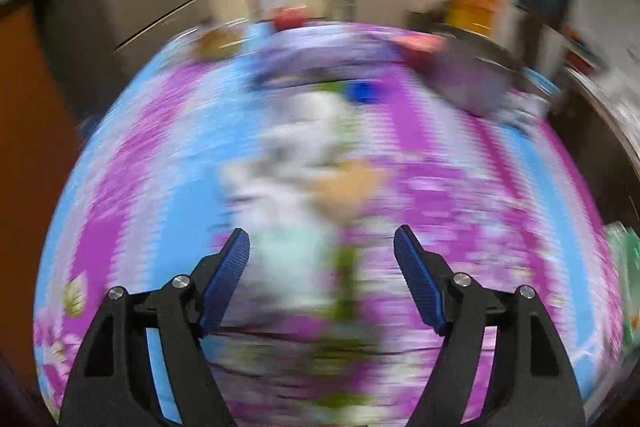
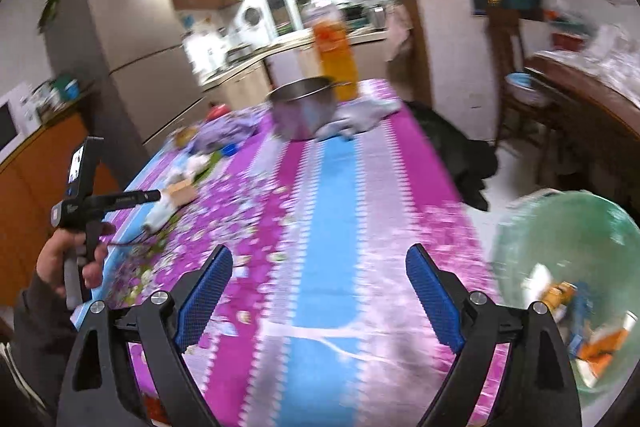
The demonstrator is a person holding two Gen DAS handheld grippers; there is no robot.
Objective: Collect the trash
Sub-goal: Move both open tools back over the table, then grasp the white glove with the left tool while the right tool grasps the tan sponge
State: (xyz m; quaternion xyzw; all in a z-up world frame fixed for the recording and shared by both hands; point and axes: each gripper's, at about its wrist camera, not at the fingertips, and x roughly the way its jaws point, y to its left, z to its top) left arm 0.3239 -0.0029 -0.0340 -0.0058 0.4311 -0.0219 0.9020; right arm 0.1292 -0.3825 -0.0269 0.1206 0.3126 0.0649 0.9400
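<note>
1. Up close, the right tongs [image 2: 319,293] are wide apart with nothing between the blue pads [image 2: 204,295], only the table [image 2: 324,227] with its pink and blue cloth below.
2. Right beside them, at 4 o'clock in the right wrist view, a green trash bag [image 2: 568,251] gapes open at the table's edge. Orange and white wrappers [image 2: 600,347] lie inside it.
3. At 9 o'clock in that view, a hand [image 2: 70,259] grips the handle of the left tongs [image 2: 154,195], whose tip is over the trash.
4. In the left wrist view, the left tongs [image 1: 322,259] are spread and grasp nothing.
5. Just past them at 12 o'clock, blurry trash lies on the table: a white lump [image 1: 288,155] and a tan bit [image 1: 348,183].
6. In the right wrist view that same trash sits at 10 o'clock: a white piece [image 2: 160,215] and a tan box [image 2: 182,191].
7. Farther off at 12 o'clock stand a metal pot [image 2: 304,111], a grey cloth [image 2: 360,117] and an orange bottle [image 2: 334,55].
</note>
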